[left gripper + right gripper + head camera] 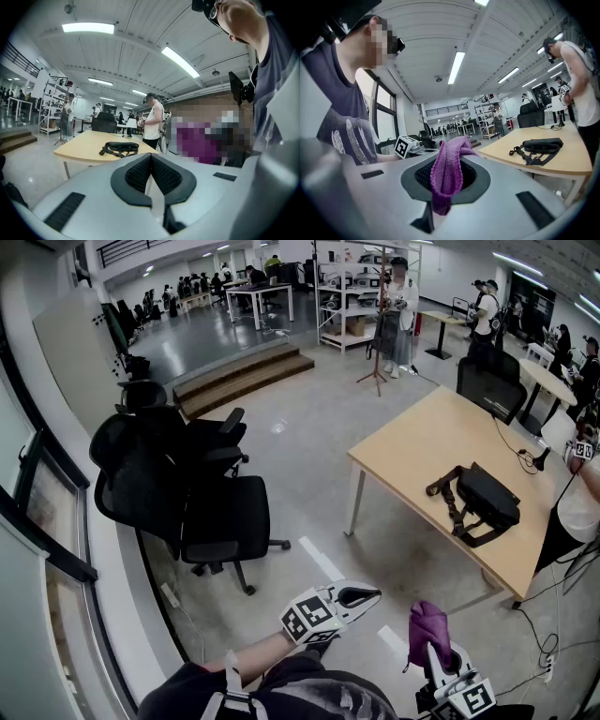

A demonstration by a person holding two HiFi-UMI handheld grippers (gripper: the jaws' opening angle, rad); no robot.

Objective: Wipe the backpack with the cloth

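Observation:
A black backpack (486, 499) lies flat on the wooden table (441, 446) with its straps spread to the left; it also shows as the backpack (121, 148) and the backpack (542, 146) in the gripper views. My right gripper (434, 645) is low in the head view, far from the table, shut on a purple cloth (449, 172) that sticks up between its jaws; the cloth (427, 627) bunches above them. My left gripper (360, 596) is held beside it, shut with nothing between its jaws.
Black office chairs (178, 488) stand on the grey floor to the left. A person in a white shirt (579, 507) stands at the table's right end. Cables (520, 451) lie on the table's far side. Another chair (490, 381) stands behind it. Several people are farther back.

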